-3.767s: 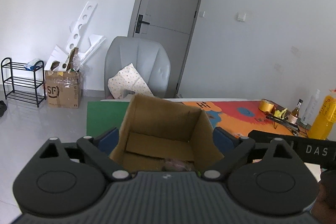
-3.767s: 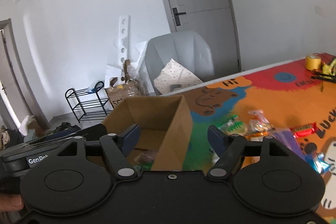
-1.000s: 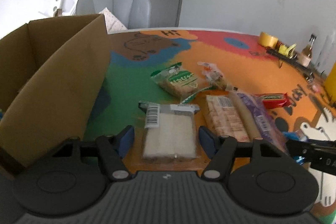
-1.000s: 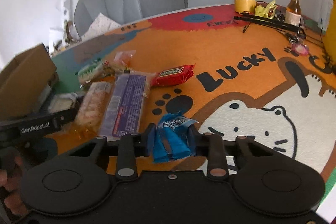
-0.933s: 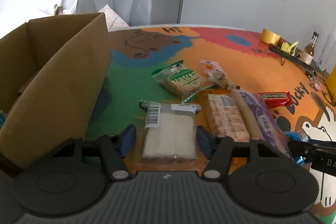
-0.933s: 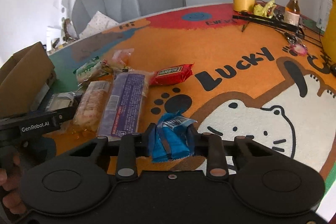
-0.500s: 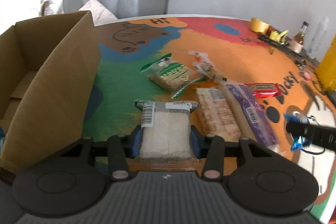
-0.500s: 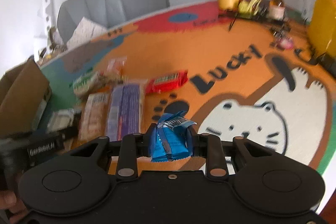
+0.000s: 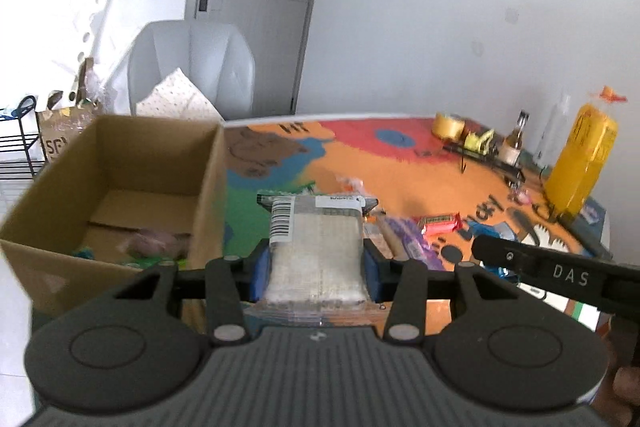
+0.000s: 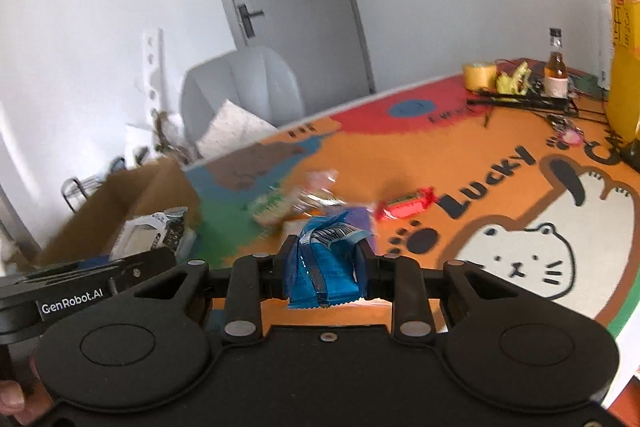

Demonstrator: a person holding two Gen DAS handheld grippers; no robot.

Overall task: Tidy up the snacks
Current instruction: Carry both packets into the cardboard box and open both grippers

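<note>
My left gripper point(image 9: 316, 263) is shut on a clear-wrapped white cake pack point(image 9: 316, 239) with a barcode label and holds it above the table, just right of the open cardboard box point(image 9: 120, 163). The box holds a few snacks on its floor. My right gripper point(image 10: 324, 267) is shut on a blue snack packet point(image 10: 324, 267) lifted off the colourful mat point(image 10: 500, 219). On the mat lie a red bar point(image 10: 404, 203), a green-label pack point(image 10: 268, 207), a clear candy bag point(image 10: 320, 187) and a purple pack point(image 9: 404, 231).
A yellow bottle point(image 9: 580, 163), a small glass bottle point(image 10: 556, 71), a tape roll point(image 10: 480, 75) and a black rack point(image 10: 524, 99) stand at the table's far right. A grey chair point(image 9: 192, 67) stands behind the table and the box.
Both grippers have lifted their packs off the mat and swung left toward the box. The left gripper closed on the cake pack within the last second.
</note>
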